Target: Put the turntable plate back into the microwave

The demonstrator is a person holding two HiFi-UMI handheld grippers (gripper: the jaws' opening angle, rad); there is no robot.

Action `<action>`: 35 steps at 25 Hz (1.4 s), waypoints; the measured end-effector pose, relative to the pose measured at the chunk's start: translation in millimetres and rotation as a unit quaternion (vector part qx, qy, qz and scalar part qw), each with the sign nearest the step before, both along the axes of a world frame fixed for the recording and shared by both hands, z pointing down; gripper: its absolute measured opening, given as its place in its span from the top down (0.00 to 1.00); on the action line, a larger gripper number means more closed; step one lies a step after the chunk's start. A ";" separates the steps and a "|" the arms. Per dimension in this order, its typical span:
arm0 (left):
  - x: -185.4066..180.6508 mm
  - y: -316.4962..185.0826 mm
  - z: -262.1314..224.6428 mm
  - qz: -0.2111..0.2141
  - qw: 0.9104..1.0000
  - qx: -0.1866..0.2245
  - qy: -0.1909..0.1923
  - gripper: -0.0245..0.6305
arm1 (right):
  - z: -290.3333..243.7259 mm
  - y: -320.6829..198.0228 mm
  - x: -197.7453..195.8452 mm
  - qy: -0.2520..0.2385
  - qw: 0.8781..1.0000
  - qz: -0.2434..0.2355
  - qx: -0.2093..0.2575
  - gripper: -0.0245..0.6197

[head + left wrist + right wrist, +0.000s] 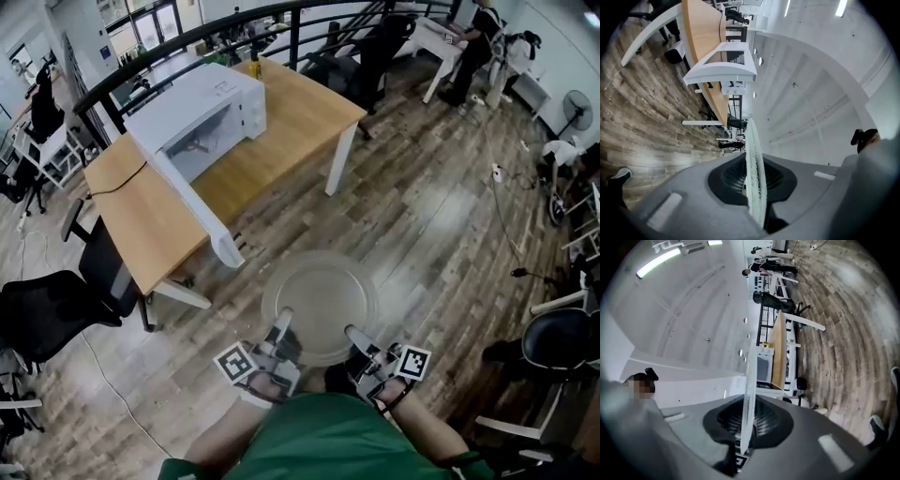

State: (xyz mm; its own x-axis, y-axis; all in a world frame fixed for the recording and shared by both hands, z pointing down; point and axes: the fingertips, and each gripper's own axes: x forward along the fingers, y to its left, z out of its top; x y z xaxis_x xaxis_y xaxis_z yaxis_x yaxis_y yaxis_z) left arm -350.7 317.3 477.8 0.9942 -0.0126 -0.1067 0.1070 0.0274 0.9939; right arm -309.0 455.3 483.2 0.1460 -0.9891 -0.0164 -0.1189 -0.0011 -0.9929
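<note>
Both pairs of jaws are closed thinly on the near rim of the round, clear glass turntable plate [321, 298]: the left gripper [281, 323] pinches it at the near left and the right gripper [356, 335] at the near right, and each gripper view shows the rim clamped between ribbed dark pads. The plate is held roughly flat in the air above the floor, in front of the person's green top [328, 441] and short of the table. It has a raised ring round a flatter centre, and the floorboards show through it. Beyond it stands a light wooden table with white legs [291, 122] carrying a boxy white microwave [202, 117], whose long white door [192, 202] is open toward the plate, its tip close to the plate's far-left edge. The floor is grey-brown wood planking [441, 216]. A curved black railing [187, 47] runs behind the table, black office chairs [47, 314] stand at the left, and a person at a white desk [473, 47] is far off at the top right. The microwave's cavity is dim and its contents cannot be made out. In both gripper views the plate appears only edge-on, as a thin pale strip. The chairs at the left and right are cut off by the frame.
</note>
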 end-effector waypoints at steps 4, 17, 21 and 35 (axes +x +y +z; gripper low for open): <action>-1.9 2.1 -10.4 -0.004 1.000 0.011 0.017 0.91 | -11.6 2.3 0.2 0.024 1.000 -0.008 0.006 0.91; 69.8 36.7 -47.6 -0.074 0.995 0.044 0.046 0.91 | -50.8 25.1 96.4 0.063 0.995 -0.070 0.045 0.90; 100.0 54.9 -56.6 -0.093 0.994 0.045 0.046 0.91 | -61.5 38.6 131.8 0.075 0.991 -0.095 0.049 0.90; 191.6 59.6 -43.3 -0.095 0.994 0.046 0.032 0.91 | -48.3 43.7 225.6 0.058 0.992 -0.098 0.046 0.90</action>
State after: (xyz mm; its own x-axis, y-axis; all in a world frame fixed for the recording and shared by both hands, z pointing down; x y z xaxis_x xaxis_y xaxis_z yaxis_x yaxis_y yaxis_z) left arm -159.1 376.9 434.4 0.9659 -0.1875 -0.1785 0.1640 -0.0904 0.9823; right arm -83.4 499.0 434.8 -0.0572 -0.9919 -0.1131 -0.2214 0.1231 -0.9674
